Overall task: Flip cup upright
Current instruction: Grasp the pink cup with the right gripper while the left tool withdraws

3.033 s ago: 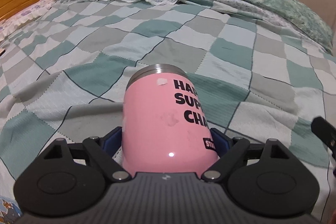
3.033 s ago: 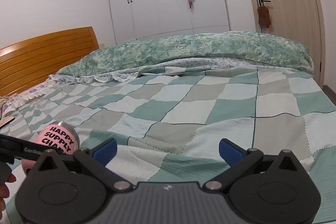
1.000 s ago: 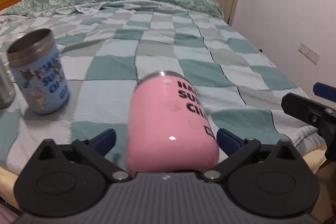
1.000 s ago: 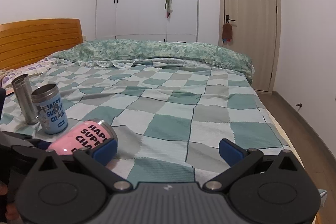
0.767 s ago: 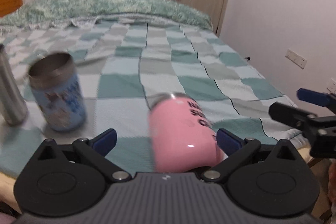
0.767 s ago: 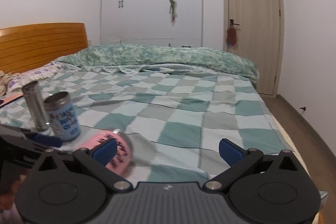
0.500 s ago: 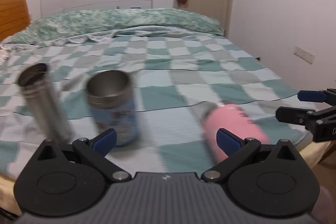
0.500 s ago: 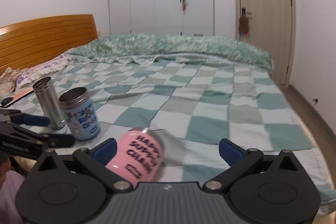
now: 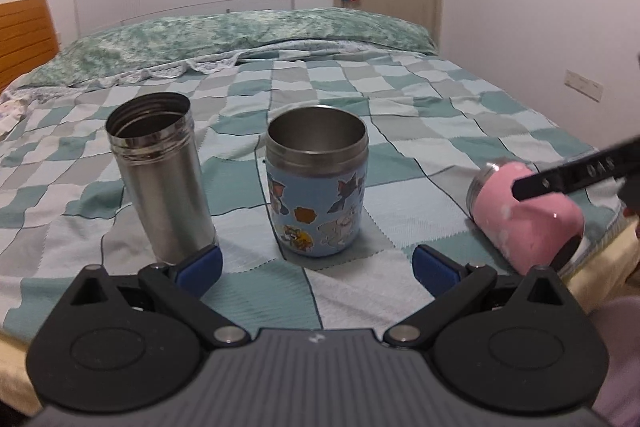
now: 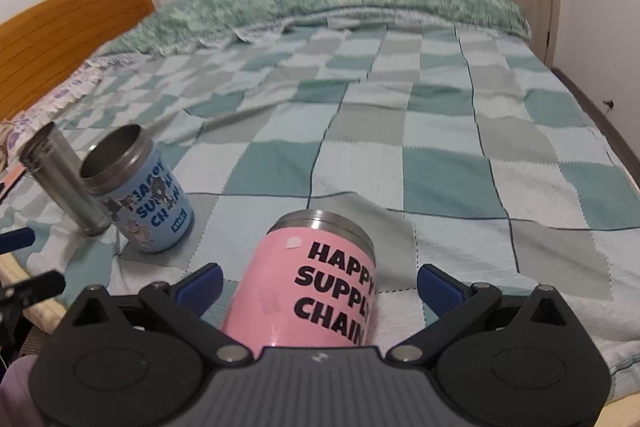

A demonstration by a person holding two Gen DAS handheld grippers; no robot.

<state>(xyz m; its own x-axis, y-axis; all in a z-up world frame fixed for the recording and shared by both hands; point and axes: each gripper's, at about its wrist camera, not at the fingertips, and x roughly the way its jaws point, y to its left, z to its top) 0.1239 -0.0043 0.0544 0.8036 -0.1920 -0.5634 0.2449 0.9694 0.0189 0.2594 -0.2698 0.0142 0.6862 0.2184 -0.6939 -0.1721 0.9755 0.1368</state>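
Observation:
A pink cup (image 10: 316, 283) with black lettering lies on its side on the checked bedspread, steel rim pointing away. It lies between the open fingers of my right gripper (image 10: 320, 281), which do not touch it. In the left wrist view the pink cup (image 9: 524, 215) lies at the far right near the bed's edge, with a right gripper finger (image 9: 576, 175) across it. My left gripper (image 9: 316, 267) is open and empty, facing a blue cartoon cup (image 9: 316, 187) that stands upright.
A steel flask (image 9: 160, 171) stands upright left of the blue cup; both also show in the right wrist view, blue cup (image 10: 140, 191) and flask (image 10: 64, 179). The bed's near edge (image 9: 600, 263) runs just under the pink cup. A wooden headboard (image 10: 60, 39) is at left.
My left gripper has let go of the pink cup and swung left to face the blue cup. My right gripper has moved in so the pink cup lies between its open fingers.

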